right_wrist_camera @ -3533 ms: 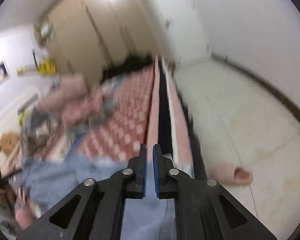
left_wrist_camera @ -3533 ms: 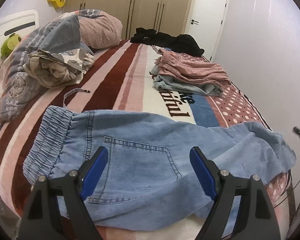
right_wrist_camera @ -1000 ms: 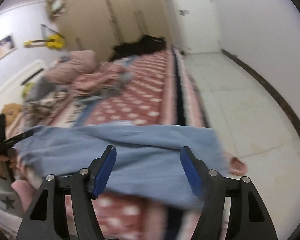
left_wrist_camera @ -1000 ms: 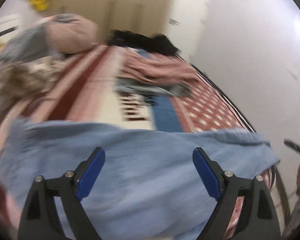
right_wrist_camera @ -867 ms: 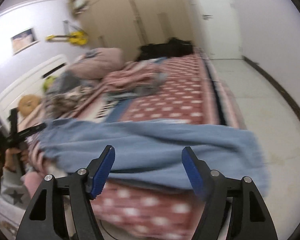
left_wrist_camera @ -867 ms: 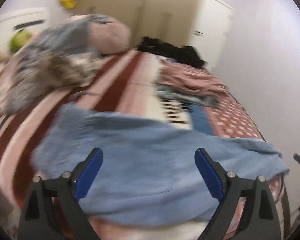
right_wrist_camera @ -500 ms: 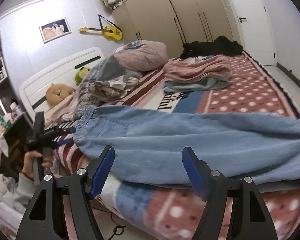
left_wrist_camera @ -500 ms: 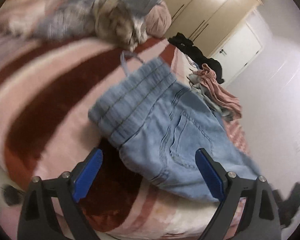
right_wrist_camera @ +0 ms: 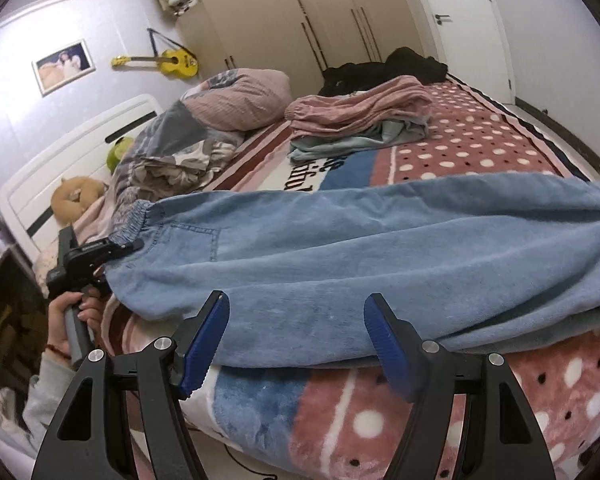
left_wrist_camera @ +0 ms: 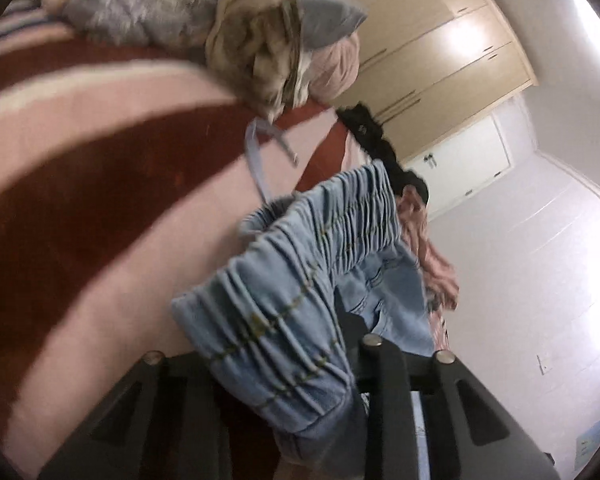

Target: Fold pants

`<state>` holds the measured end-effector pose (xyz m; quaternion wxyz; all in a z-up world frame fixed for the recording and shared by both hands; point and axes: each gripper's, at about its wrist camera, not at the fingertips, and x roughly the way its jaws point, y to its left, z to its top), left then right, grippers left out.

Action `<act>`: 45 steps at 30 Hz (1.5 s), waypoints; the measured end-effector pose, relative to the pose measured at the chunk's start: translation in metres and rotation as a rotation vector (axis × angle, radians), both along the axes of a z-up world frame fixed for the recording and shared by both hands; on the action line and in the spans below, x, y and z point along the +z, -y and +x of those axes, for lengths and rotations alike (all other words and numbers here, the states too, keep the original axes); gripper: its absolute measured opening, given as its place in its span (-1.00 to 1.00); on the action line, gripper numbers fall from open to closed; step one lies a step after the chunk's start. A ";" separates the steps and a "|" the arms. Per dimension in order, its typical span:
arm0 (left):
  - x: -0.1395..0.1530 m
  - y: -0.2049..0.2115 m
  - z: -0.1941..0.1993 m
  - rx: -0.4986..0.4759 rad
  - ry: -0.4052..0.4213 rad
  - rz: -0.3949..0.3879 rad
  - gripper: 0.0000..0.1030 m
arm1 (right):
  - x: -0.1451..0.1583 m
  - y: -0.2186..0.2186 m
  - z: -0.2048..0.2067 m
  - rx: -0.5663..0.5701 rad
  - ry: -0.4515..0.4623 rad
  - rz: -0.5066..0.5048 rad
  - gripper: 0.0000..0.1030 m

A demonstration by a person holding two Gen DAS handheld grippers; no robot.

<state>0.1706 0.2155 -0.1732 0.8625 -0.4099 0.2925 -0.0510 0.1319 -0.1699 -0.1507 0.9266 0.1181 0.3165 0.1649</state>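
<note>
Pants, light blue denim with a gathered elastic waistband, fill the lower middle of the left wrist view. The waistband bunches between the black arms of the left gripper, which is clamped on it; the blue finger pads are hidden under the cloth. A pale drawstring loops up from the waist, above centre. A striped pink and dark red blanket covers the left half of the frame. A crumpled grey and beige quilt lies at the top, a black garment right of centre, and wooden wardrobes with a white door at the upper right.

In the right wrist view, the pants lie stretched across the middle of the frame on the blanket, waist at the left, legs running off to the right edge. At the left edge, the left gripper bites the waistband, held by a hand. The right gripper sits at the bottom centre, its jaws spread wide and holding nothing, its blue pads just in front of the near hem of the cloth. A pile of pink and grey clothes lies in the upper middle, a pillow to its left, and a yellow guitar hangs on the wall at the upper left
</note>
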 end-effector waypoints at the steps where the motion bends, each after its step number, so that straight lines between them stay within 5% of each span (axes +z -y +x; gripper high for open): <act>1: 0.006 -0.004 0.001 0.016 0.009 0.011 -0.61 | 0.000 0.003 0.000 -0.003 -0.005 0.007 0.29; 8: 0.038 -0.077 0.008 0.236 -0.034 0.160 -0.63 | -0.003 0.011 -0.003 -0.013 -0.026 0.020 0.29; 12: 0.064 -0.073 0.005 0.200 0.005 0.272 -0.62 | -0.010 0.010 0.000 -0.013 -0.047 0.021 0.29; 23: 0.156 0.091 -0.007 -0.136 0.260 0.551 -0.63 | -0.007 0.015 -0.003 -0.018 -0.019 0.062 0.29; 30: 0.128 0.225 0.017 -0.353 0.210 0.662 -0.63 | -0.009 0.031 -0.016 -0.023 0.001 0.088 0.29; 35: 0.089 0.280 0.021 -0.468 0.133 0.754 -0.62 | -0.014 0.043 -0.021 -0.018 0.004 0.114 0.29; 38: 0.070 0.297 0.009 -0.587 0.080 0.829 -0.44 | -0.019 0.045 -0.019 -0.012 -0.010 0.117 0.29; 39: 0.066 0.298 0.005 -0.633 0.080 0.828 -0.18 | -0.021 0.045 -0.018 -0.009 -0.014 0.120 0.29; 40: 0.065 0.296 -0.002 -0.685 0.091 0.791 0.32 | -0.021 0.045 -0.017 -0.003 -0.015 0.126 0.29; 41: 0.064 0.292 -0.009 -0.737 0.088 0.730 0.52 | -0.021 0.044 -0.016 0.007 -0.015 0.133 0.29; 43: 0.068 0.279 -0.020 -0.803 0.088 0.612 0.60 | -0.019 0.042 -0.014 0.030 -0.012 0.151 0.29; 45: 0.075 0.267 -0.033 -0.803 0.102 0.594 0.60 | -0.013 0.038 -0.010 0.074 -0.006 0.185 0.30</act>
